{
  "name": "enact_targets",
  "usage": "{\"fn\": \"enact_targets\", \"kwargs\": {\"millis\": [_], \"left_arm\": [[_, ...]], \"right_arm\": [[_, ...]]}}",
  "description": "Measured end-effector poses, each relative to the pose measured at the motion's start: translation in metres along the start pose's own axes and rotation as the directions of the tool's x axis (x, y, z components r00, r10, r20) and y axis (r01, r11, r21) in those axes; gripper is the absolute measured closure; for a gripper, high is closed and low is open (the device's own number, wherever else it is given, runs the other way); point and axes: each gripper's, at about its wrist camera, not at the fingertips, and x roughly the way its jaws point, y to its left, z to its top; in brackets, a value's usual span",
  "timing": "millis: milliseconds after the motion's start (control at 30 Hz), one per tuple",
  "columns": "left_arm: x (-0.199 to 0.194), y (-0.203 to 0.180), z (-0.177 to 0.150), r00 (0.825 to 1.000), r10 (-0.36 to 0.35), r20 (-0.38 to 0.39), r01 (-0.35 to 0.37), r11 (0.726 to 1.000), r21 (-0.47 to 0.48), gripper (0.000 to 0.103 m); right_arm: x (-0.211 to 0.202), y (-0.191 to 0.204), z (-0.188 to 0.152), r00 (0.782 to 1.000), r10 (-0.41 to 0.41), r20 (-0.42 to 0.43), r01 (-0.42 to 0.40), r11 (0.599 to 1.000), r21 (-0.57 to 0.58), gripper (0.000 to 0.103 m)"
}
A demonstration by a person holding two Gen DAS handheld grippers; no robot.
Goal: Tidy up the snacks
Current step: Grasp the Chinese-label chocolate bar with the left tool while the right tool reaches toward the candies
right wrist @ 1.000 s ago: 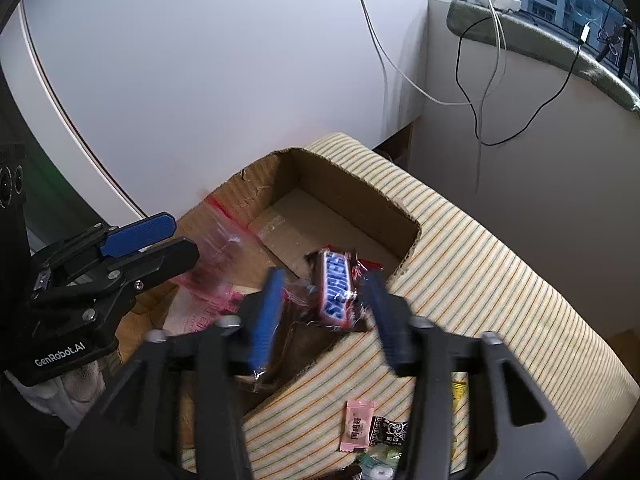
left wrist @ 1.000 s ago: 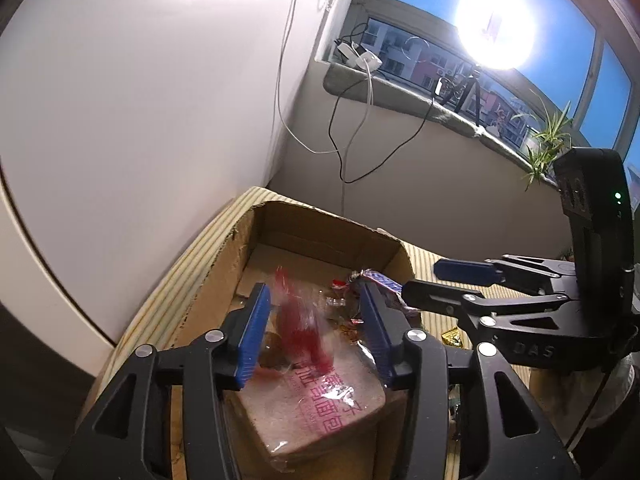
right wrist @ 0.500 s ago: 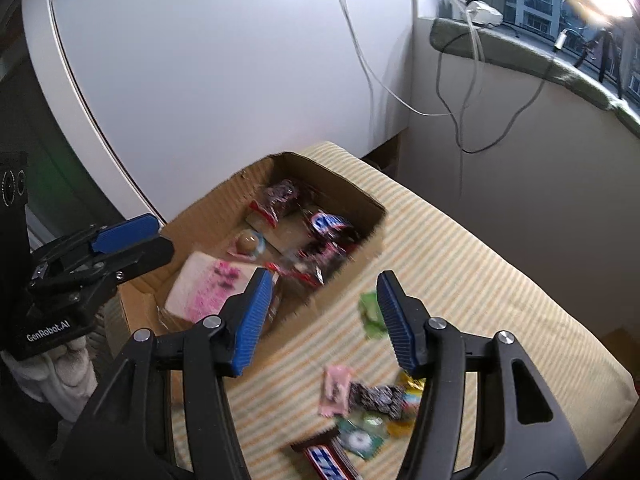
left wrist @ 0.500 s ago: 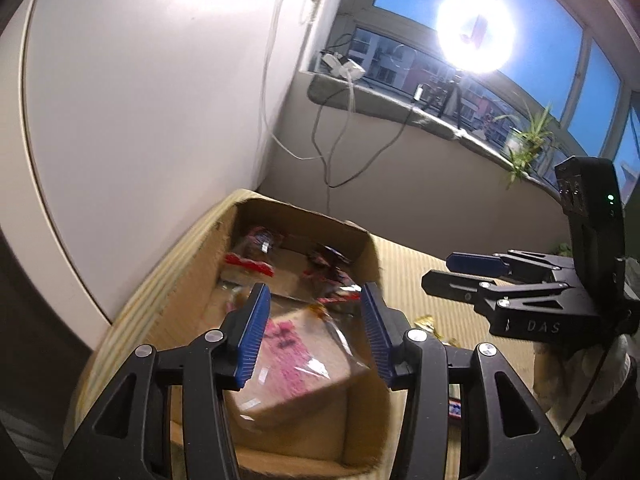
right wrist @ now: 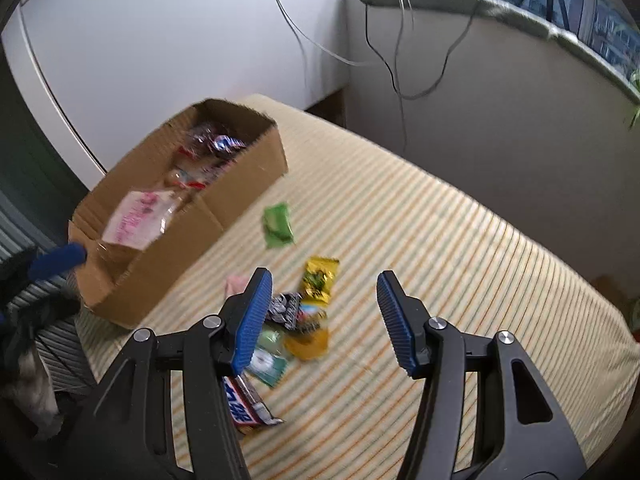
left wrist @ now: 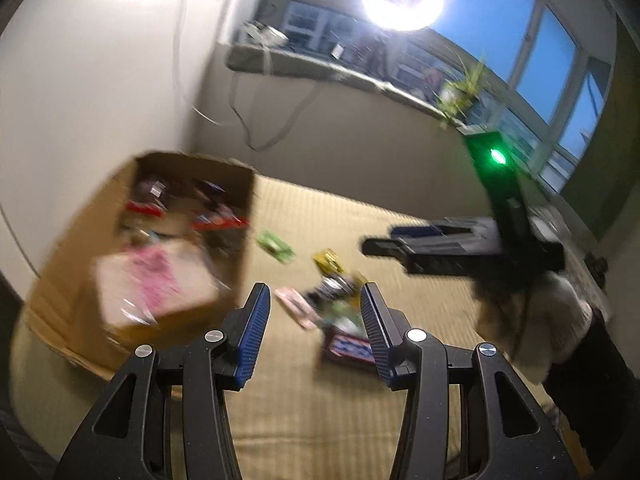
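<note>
Both grippers stand with jaws parted, holding nothing: left gripper point(left wrist: 312, 320), right gripper point(right wrist: 324, 312). Beneath them on the striped cloth point(right wrist: 440, 240) lies a loose heap of snacks point(right wrist: 296, 320); a green packet point(right wrist: 277, 225) lies apart, nearer the cardboard box point(right wrist: 224, 200), which holds more snacks, including a pink-printed bag point(right wrist: 136, 220).
</note>
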Motion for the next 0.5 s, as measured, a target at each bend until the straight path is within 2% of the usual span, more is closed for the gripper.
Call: {"fn": "enact_targets", "kwargs": {"millis": [167, 300, 400, 500], "left_arm": [[0.019, -0.024, -0.021, 0.994, -0.056, -0.099, 0.057, 0.998, 0.017, 0.057], [0.031, -0.033, -0.033, 0.986, -0.065, -0.152, 0.069, 0.997, 0.027, 0.057], [0.039, -0.033, -0.04, 0.98, -0.067, -0.185, 0.071, 0.997, 0.015, 0.057], [0.047, -0.031, -0.045, 0.977, -0.06, -0.204, 0.062, 0.998, 0.003, 0.057]], "right_arm": [[0.015, -0.009, -0.012, 0.998, 0.045, -0.042, -0.044, 0.998, 0.034, 0.046], [0.026, -0.011, -0.022, 0.996, 0.061, -0.062, -0.058, 0.997, 0.051, 0.046], [0.03, -0.017, -0.027, 0.995, 0.07, -0.07, -0.064, 0.995, 0.083, 0.058], [0.034, -0.021, -0.031, 0.994, 0.075, -0.081, -0.068, 0.994, 0.088, 0.059]]}}
